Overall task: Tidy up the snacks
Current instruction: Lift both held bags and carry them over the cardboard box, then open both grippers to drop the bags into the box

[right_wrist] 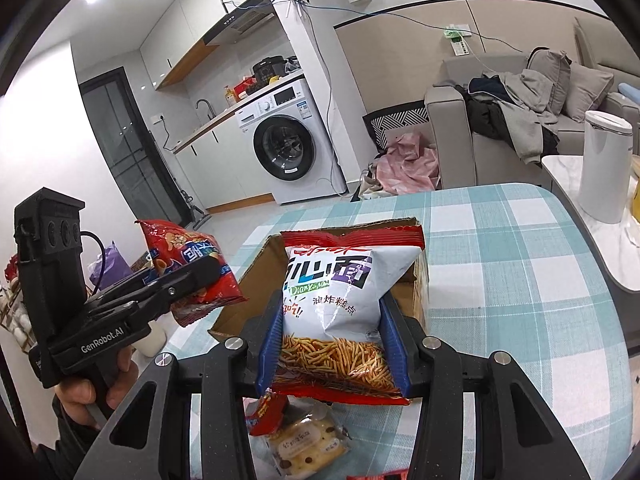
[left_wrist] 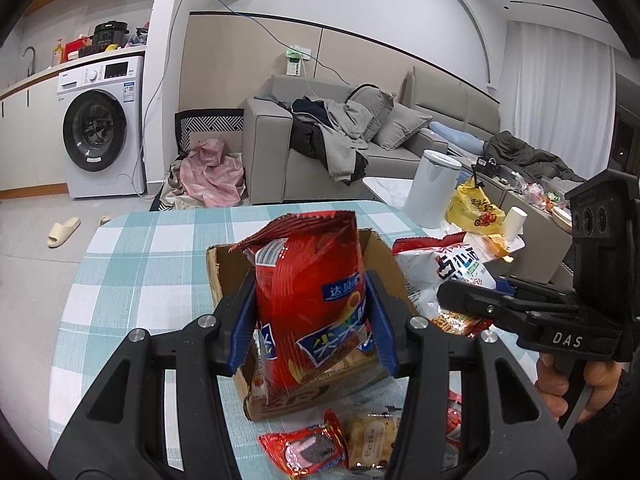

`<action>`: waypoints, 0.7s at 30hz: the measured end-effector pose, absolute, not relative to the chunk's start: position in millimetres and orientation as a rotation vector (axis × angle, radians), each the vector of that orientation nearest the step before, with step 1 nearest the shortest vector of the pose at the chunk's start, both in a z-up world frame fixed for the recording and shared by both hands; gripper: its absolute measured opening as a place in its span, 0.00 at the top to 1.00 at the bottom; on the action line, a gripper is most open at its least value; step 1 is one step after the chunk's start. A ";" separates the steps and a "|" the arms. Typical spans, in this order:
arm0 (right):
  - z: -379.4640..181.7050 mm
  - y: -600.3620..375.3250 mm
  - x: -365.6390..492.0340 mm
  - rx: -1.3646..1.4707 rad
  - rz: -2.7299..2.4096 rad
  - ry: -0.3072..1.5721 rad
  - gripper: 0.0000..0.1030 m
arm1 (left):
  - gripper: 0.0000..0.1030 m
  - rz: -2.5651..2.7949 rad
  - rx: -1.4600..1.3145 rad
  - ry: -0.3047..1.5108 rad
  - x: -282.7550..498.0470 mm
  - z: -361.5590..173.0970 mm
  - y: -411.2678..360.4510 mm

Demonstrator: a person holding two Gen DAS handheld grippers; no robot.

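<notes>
My left gripper (left_wrist: 310,320) is shut on a tall red snack bag (left_wrist: 312,280), held upright over an open cardboard box (left_wrist: 228,268) on the checked table. The same red snack bag (right_wrist: 184,264) shows at the left of the right wrist view, clamped in the left gripper (right_wrist: 188,280). My right gripper (right_wrist: 334,344) is shut on a white bag of fried noodle sticks (right_wrist: 340,300), held above the cardboard box (right_wrist: 256,276). That white bag (left_wrist: 448,276) and the right gripper (left_wrist: 460,294) appear at the right of the left wrist view.
Small wrapped snacks lie near the table's front: a red cookie pack (left_wrist: 304,448) and a pale biscuit pack (right_wrist: 304,444). A white bin (left_wrist: 430,188), a yellow bag (left_wrist: 474,210) and a paper cup (left_wrist: 516,220) stand beyond the teal checked tablecloth (right_wrist: 520,280). A hand (right_wrist: 96,392) grips the left handle.
</notes>
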State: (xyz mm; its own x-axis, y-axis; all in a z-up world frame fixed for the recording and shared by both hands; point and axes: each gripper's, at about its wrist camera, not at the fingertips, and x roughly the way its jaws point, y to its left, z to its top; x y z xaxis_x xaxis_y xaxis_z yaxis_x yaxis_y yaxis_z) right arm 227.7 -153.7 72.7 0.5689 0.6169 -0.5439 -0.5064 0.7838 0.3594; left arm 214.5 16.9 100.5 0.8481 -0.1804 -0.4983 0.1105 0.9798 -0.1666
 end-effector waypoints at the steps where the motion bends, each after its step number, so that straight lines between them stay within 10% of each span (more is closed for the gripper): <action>1: 72.5 -152.8 230.0 0.170 0.664 0.706 0.56 | 0.54 -0.156 -0.128 0.542 218.1 99.2 15.3; 21: 57.5 -132.2 264.2 0.178 0.620 0.735 0.56 | 0.54 -0.111 -0.076 0.599 262.6 61.0 1.9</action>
State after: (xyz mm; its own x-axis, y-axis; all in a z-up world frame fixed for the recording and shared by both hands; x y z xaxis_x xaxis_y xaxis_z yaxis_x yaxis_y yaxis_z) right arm 264.2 -132.2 57.5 0.5738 0.5859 -0.5722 -0.4654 0.8082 0.3608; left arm 262.6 1.9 61.0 0.8202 -0.1259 -0.5580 0.0819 0.9913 -0.1033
